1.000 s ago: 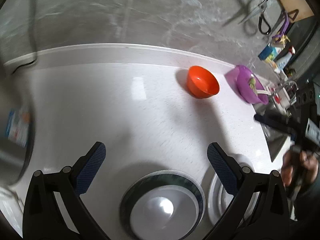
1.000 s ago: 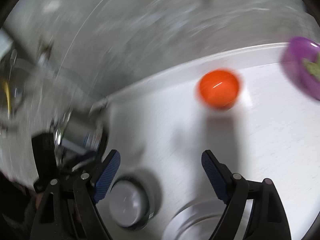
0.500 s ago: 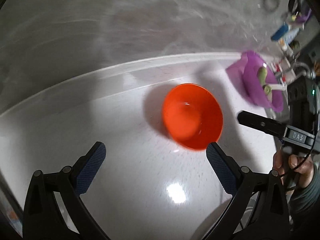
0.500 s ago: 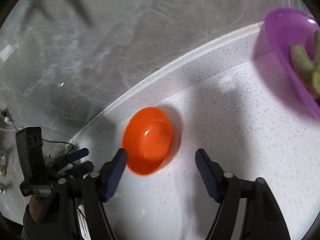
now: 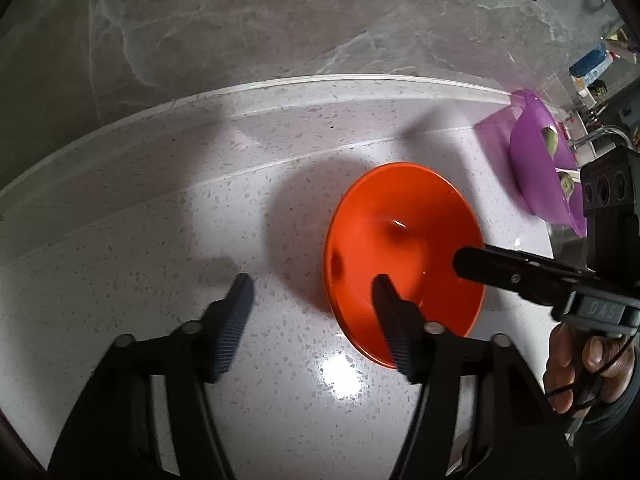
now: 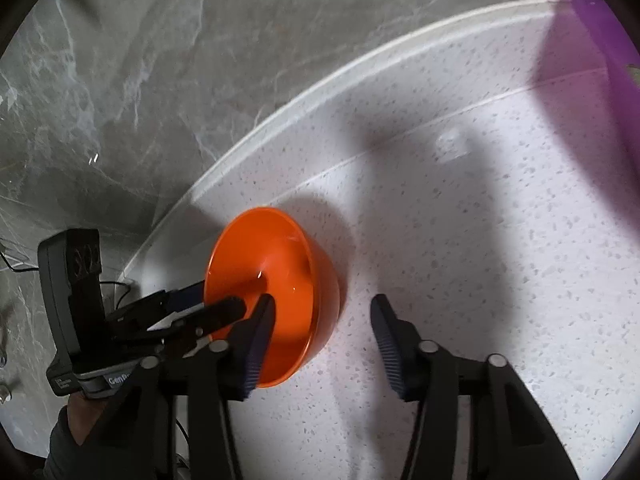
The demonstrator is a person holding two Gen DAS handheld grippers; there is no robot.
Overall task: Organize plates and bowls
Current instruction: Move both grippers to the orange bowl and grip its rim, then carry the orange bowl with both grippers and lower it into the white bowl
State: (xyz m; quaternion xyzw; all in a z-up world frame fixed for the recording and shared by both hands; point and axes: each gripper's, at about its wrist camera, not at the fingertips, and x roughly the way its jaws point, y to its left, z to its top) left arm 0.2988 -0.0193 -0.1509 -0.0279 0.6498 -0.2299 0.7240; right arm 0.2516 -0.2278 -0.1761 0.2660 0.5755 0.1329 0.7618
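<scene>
An orange bowl (image 5: 404, 240) stands upright on the white speckled counter (image 5: 160, 240) near the back wall. My left gripper (image 5: 312, 292) straddles the bowl's left rim, one finger inside and one outside. Its jaws are closing and the pads are clear of the wall. In the right wrist view the orange bowl (image 6: 288, 272) has its right wall between the fingers of my right gripper (image 6: 322, 312). Those jaws are closing too, without touching it. A finger (image 5: 500, 268) of the right gripper reaches into the bowl.
A purple basin (image 5: 536, 168) holding green vegetables sits to the right, by a tap (image 5: 608, 132) and sink; its edge (image 6: 600, 40) shows top right. The grey marble wall (image 5: 280, 20) rises just behind the counter. A person's hand (image 5: 576, 364) holds the right gripper.
Both grippers dropped toward the orange bowl and narrowed their jaws around its opposite rims. The plates near the counter's front have left both views.
</scene>
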